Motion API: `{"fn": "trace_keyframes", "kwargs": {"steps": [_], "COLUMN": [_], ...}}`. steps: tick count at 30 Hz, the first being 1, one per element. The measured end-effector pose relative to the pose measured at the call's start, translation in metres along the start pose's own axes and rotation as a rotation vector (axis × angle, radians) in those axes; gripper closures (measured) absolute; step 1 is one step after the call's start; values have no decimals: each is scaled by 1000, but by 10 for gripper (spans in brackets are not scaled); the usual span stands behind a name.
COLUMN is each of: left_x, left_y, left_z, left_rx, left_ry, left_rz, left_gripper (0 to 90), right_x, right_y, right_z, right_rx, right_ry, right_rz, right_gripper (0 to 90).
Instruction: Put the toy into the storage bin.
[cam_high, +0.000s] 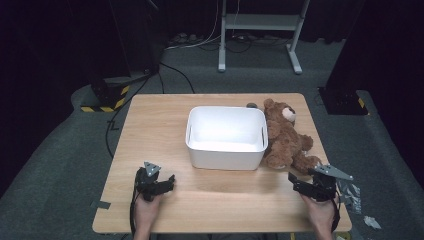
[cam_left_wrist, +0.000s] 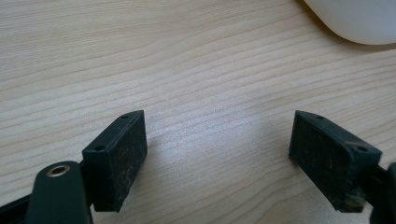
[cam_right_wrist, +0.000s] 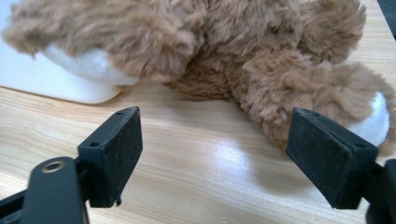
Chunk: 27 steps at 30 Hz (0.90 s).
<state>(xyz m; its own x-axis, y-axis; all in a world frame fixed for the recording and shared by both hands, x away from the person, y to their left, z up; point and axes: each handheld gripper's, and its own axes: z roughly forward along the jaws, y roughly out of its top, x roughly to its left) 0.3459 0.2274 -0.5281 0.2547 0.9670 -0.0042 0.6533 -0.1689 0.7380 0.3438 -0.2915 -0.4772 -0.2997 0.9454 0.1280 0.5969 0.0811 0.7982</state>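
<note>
A brown teddy bear (cam_high: 285, 137) lies on its back on the wooden table (cam_high: 150, 125), pressed against the right side of a white tub (cam_high: 226, 136). My right gripper (cam_high: 296, 181) hovers just in front of the bear's legs, open, with nothing between its jaws. In the right gripper view the bear's furry legs (cam_right_wrist: 280, 79) lie close ahead of the gripper (cam_right_wrist: 215, 154). My left gripper (cam_high: 169, 181) is open over bare wood at the front left, short of the tub. In the left gripper view that gripper (cam_left_wrist: 217, 158) has the tub's corner (cam_left_wrist: 359, 21) at the top right.
A small dark object (cam_high: 251, 105) lies behind the tub near the far edge. Crumpled foil or paper (cam_high: 352, 195) lies on the floor to the right of the table. A white metal stand (cam_high: 260, 30) and cables are on the floor beyond.
</note>
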Motion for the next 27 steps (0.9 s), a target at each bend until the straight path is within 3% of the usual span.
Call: {"fn": "trace_keyframes", "kwargs": {"steps": [3,8,27], "left_x": [0,0,0], "left_y": [0,0,0], "left_z": [0,0,0], "left_rx": [0,0,0], "left_ry": [0,0,0], "left_rz": [0,0,0], "left_gripper": [192,192,192], "right_x": [-3,-4,-5], "right_y": [4,13,43], "right_z": [0,-2,0], "right_rx": [-2,-6,-22], "right_ry": [3,-9,23], "right_rz": [17,7,9], "right_gripper": [208,232,264]}}
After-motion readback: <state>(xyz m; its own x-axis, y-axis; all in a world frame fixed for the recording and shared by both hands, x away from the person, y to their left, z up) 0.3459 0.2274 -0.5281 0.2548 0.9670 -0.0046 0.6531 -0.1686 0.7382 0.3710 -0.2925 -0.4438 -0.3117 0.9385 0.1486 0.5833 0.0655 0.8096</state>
